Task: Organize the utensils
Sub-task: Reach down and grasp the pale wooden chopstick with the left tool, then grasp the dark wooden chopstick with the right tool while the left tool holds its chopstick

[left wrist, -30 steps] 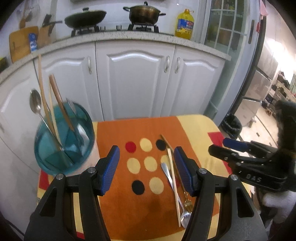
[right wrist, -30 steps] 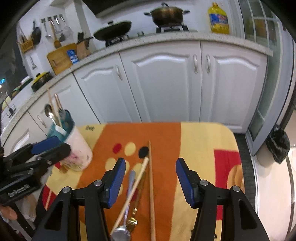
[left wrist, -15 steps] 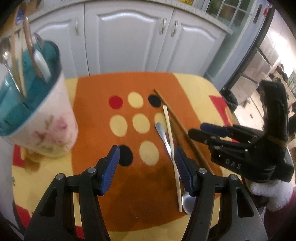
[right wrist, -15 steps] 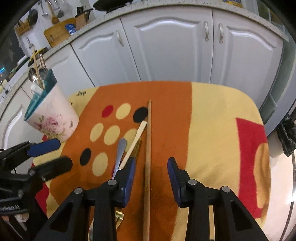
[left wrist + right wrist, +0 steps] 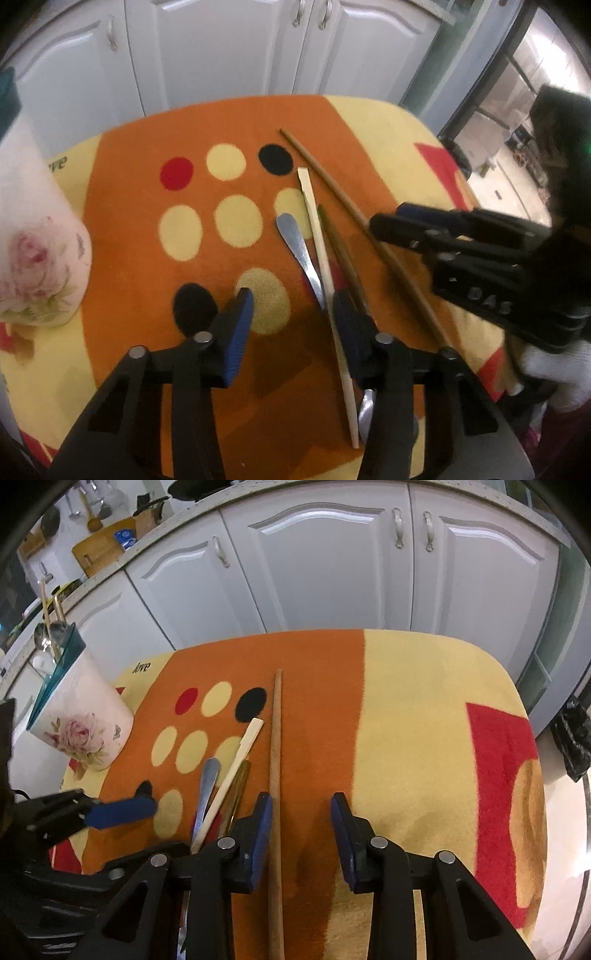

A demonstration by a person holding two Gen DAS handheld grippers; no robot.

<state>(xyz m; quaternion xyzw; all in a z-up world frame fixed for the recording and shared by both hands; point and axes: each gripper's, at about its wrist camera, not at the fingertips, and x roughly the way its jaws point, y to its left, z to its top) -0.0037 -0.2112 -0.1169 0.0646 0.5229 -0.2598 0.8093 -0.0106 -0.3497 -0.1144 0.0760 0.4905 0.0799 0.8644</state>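
Note:
Several utensils lie on the orange mat [image 5: 122, 258]: a long brown chopstick [image 5: 275, 746], a pale chopstick [image 5: 240, 760], a metal spoon handle [image 5: 207, 782] and a dark gold handle [image 5: 238, 786]. My right gripper [image 5: 301, 827] hangs low over the brown chopstick, which lies between its closing jaws beside the left pad; the pads do not pinch it. My left gripper [image 5: 293, 321] is closing too. The spoon handle [image 5: 299, 247] and the pale chopstick [image 5: 319, 251] run in by its right finger, untouched. The floral holder [image 5: 81, 727] holds more utensils.
The holder [image 5: 33, 240] stands at the mat's left edge. The mat [image 5: 406, 709] covers a small table, with white cabinets [image 5: 332, 565] close behind. A black bag [image 5: 576, 734] sits on the floor at the right. The two grippers are close together over the utensils.
Both grippers have come down toward the mat and tilted more steeply. Both pairs of jaws have narrowed. The holder has slid to the left edge of the left wrist view.

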